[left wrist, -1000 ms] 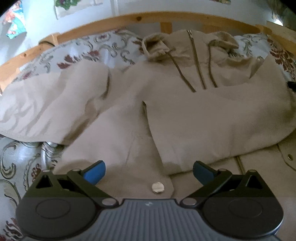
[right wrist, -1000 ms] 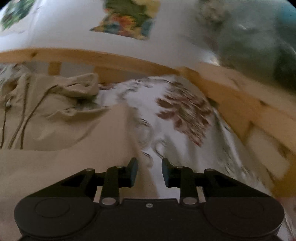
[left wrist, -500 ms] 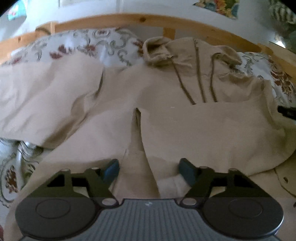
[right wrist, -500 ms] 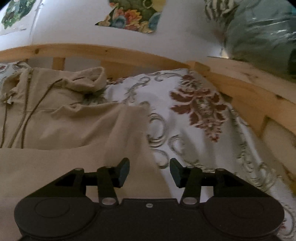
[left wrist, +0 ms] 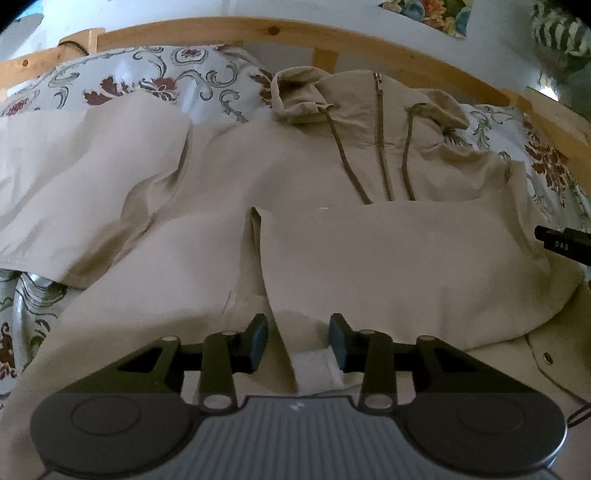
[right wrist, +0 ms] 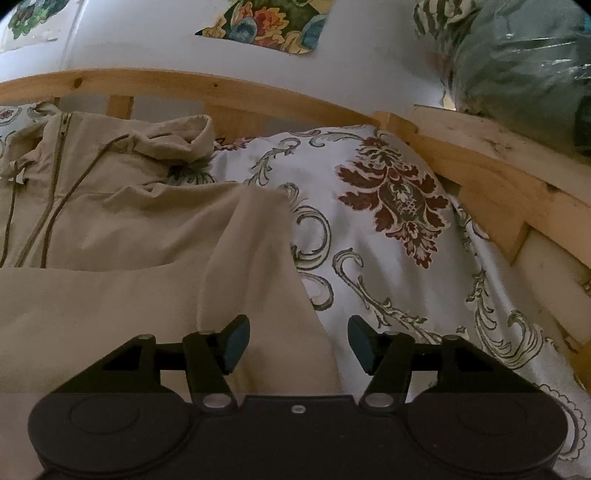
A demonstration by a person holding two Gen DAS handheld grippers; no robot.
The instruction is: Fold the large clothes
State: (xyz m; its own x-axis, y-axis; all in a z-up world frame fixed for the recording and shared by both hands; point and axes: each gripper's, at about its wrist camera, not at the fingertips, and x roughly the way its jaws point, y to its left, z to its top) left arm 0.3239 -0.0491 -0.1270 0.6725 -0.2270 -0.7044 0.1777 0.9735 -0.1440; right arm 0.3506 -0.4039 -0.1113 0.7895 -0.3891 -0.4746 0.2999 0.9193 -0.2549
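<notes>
The left gripper is closing, its blue pads narrowing in on the cuff end of a folded-in sleeve, with the pale cuff strip lying right between them; there's a sliver of gap on either side, so the pads have not clamped the cloth yet. Over on the other side, the right gripper is opening, pads spread wide and released, hovering over the jacket's outer edge, with beige fabric under the left pad and patterned bedcover under the right one. Out from the jaws now: the beige hooded jacket lies spread front-up on the bed, zipper running up the middle and two drawstrings trailing down from the hood, which sits up near the wooden bed frame. One sleeve is folded across the chest, the other sleeve still stretched out to the side. Beneath it all is the white bedcover with dark red floral medallions and grey scrolls. In the left wrist view, a black tip of the right gripper pokes in at the frame's edge. Beyond the frame, a white wall carries colourful floral patches, and a plastic-wrapped bundle sits in the corner.
</notes>
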